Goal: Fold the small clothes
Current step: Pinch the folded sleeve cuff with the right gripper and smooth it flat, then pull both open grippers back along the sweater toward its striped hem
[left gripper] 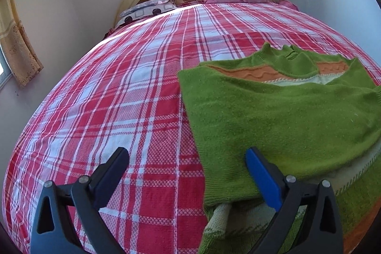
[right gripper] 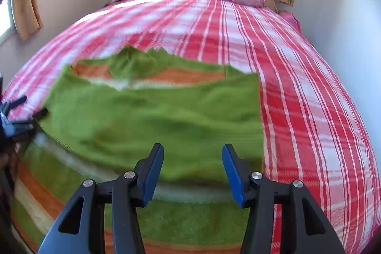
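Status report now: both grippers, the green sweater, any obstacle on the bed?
Left gripper open, right gripper open, both empty. Green sweater flat on plaid bedspread, sleeves folded in. No obstacle near.

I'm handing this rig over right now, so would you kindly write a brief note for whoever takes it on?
Left gripper: open, empty, at the sweater's left edge, one finger over the knit, one over the bedspread.
Right gripper: open, nothing pinched, above the sweater's near right part.
Green sweater: on the red plaid bedspread, right of the middle, plain green layer laid across the striped body.
Done: at least one fold appears made.
Left: probably fold it smaller and square it up.
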Tool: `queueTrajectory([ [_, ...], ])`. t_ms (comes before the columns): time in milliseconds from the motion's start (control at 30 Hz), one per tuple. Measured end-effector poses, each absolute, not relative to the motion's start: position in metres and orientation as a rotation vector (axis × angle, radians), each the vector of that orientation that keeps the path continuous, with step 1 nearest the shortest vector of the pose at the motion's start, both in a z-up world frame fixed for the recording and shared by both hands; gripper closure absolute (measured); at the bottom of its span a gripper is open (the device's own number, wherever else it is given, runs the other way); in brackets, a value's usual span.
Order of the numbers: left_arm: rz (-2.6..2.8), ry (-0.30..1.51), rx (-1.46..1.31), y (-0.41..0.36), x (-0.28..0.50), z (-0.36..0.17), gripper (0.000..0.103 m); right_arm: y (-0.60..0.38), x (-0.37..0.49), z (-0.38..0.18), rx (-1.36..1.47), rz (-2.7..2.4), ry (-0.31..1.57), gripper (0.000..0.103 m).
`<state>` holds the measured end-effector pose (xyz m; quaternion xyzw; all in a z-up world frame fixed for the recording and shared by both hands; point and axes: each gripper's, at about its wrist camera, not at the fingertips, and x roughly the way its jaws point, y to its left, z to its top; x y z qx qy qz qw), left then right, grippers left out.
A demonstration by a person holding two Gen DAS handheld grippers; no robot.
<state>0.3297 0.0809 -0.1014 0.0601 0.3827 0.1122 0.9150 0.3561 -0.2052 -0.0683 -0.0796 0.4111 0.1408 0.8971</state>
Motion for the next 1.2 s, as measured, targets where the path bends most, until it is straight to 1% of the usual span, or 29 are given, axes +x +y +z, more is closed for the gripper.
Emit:
queueTrajectory([
  [133, 0.230, 0.794, 0.107, 0.083, 0.329, -0.102, 0.001, -0.181, 0.371, -0.071, -0.142, 0.343, 0.875, 0.051],
  [267, 0.223, 0.786, 0.078, 0.086, 0.325, -0.100, 0.001, -0.157, 0.370, -0.097, -0.215, 0.377, 0.924, 0.051],
  [367, 0.228, 0.717, 0.031, 0.091, 0.311, -0.086, 0.001, -0.153, 0.359, -0.107, -0.239, 0.355, 0.861, 0.050],
  [467, 0.228, 0.654, -0.013, 0.095, 0.306, -0.072, 0.000, -0.155, 0.359, -0.109, -0.226, 0.355, 0.857, 0.050],
  [600, 0.247, 0.699, 0.035, 0.092, 0.324, -0.078, 0.000, -0.157, 0.355, -0.109, -0.220, 0.357, 0.854, 0.050],
  [833, 0.247, 0.813, 0.070, 0.093, 0.329, -0.103, 0.000, -0.160, 0.353, -0.109, -0.206, 0.357, 0.855, 0.049],
  [1033, 0.248, 0.825, 0.085, 0.091, 0.330, -0.107, 0.000, -0.166, 0.352, -0.109, -0.170, 0.368, 0.860, 0.048],
  [1200, 0.261, 0.813, 0.111, 0.087, 0.328, -0.106, 0.000, -0.162, 0.347, -0.109, -0.193, 0.338, 0.853, 0.047],
])
